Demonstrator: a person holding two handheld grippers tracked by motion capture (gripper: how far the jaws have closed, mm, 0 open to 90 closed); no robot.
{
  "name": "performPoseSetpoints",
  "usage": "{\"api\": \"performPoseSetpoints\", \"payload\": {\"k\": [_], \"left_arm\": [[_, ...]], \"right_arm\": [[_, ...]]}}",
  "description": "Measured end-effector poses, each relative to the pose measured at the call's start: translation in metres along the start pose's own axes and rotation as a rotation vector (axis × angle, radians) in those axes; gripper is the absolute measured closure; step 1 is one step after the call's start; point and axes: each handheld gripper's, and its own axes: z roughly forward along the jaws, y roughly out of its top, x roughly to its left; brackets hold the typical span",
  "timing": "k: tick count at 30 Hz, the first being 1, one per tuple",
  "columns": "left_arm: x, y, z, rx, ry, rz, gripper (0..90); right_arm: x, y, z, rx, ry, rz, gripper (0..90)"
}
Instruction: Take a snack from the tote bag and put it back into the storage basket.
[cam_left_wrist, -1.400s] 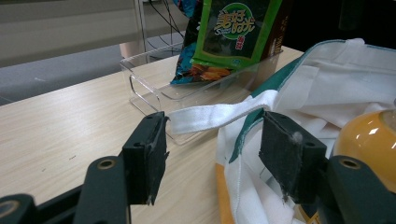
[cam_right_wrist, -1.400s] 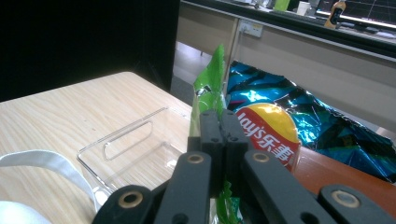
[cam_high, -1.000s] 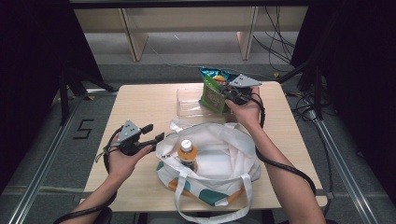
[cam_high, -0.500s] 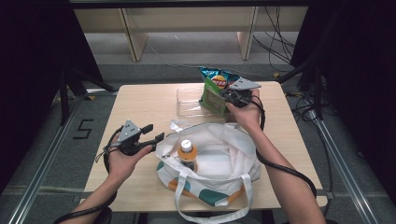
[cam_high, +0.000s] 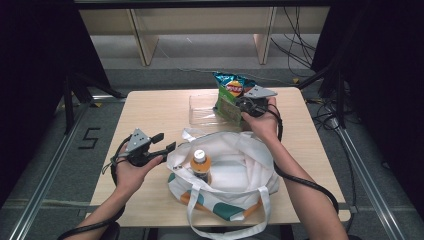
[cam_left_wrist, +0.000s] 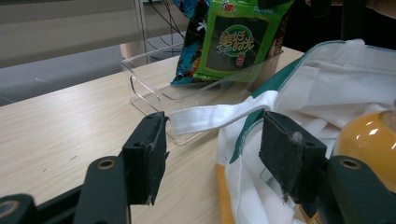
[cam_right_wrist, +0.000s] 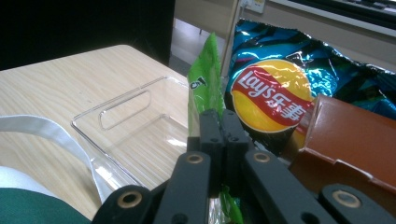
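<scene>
My right gripper is shut on a green snack packet that stands upright in a clear plastic bin at the table's far side. In the right gripper view the jaws pinch the green packet edge-on. Behind it are a Lay's chips bag and a brown box. My left gripper is open at the left rim of a white tote bag. An orange juice bottle stands in the bag. In the left gripper view the open jaws frame the bag's strap.
The chips bag leans at the bin's far right end. The tote fills the near middle of the wooden table, handles trailing over the front edge. Bare tabletop lies to the left and far right. Cables run along the floor beyond.
</scene>
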Motion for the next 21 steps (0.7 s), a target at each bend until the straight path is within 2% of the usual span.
{"api": "performPoseSetpoints", "payload": {"k": [3, 5, 8, 12, 13, 18, 19, 21], "left_arm": [[0.0, 0.0001, -0.0002, 0.0, 0.001, 0.0, 40.2], [0.0001, 0.0001, -0.0002, 0.0, 0.002, 0.0, 40.2], [0.0002, 0.0, -0.0002, 0.001, 0.001, 0.001, 40.2], [0.0001, 0.0001, -0.0001, 0.0, 0.001, 0.0, 40.3], [0.0001, 0.0001, -0.0001, 0.0, 0.001, 0.0, 40.2], [0.0008, 0.0, 0.0003, -0.012, -0.007, -0.004, 40.2], [0.001, 0.0, 0.0004, -0.011, -0.006, -0.002, 40.2], [0.0009, 0.0003, -0.0005, 0.0, 0.002, 0.004, 40.2]], "right_arm": [[-0.0019, -0.0007, 0.001, 0.01, 0.008, -0.024, 90.0], [0.0001, -0.0021, 0.002, 0.007, -0.006, 0.006, 90.0], [0.0003, -0.0026, 0.0026, 0.008, -0.003, 0.003, 90.0], [0.0005, -0.0039, 0.003, 0.049, 0.008, 0.003, 90.0], [0.001, -0.0053, 0.0052, 0.034, -0.006, 0.002, 90.0], [-0.0005, -0.0068, 0.0053, 0.064, 0.004, -0.001, 90.0], [0.0, -0.0084, 0.0074, 0.051, -0.01, 0.001, 90.0], [-0.0006, -0.0086, 0.0071, 0.067, -0.006, -0.001, 90.0]]}}
